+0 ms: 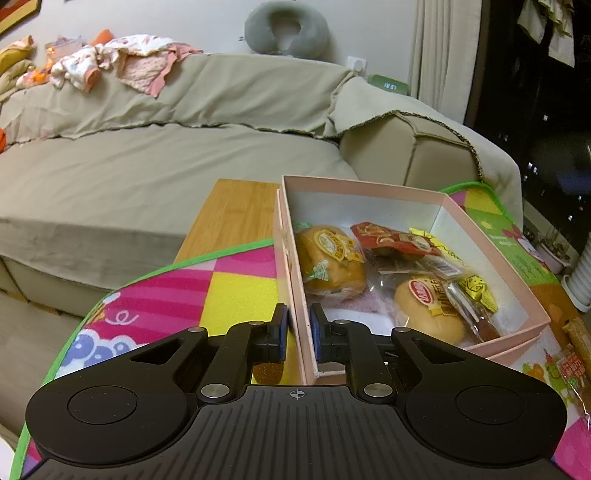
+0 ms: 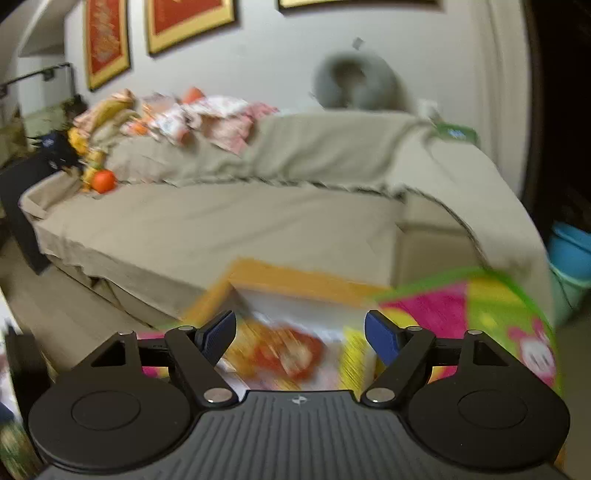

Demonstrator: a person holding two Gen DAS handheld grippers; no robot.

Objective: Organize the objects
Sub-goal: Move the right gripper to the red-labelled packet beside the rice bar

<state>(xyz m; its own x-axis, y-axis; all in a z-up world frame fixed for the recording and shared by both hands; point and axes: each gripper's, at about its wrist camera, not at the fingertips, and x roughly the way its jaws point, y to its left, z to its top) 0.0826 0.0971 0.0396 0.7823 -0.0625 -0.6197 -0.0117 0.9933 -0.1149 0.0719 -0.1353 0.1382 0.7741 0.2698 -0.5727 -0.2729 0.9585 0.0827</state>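
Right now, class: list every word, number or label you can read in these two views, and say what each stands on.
Green clock behind the sofa arm: digits, mirrored, not surely readable.
Snack packets in the pink box: printed labels, too small to read.
Play mat: small words, unreadable.
Right wrist view: blurred; nothing readable.

A home living room: covered sofa (image 1: 184, 155), framed pictures (image 2: 190, 22), play mat (image 1: 207, 295).

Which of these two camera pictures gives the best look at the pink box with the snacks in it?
The left wrist view. There the pink box is sharp, with wrapped buns and packets visible inside, and the left gripper pinches its near wall. The right wrist view shows only a motion-blurred smear of the box beyond the open right gripper.
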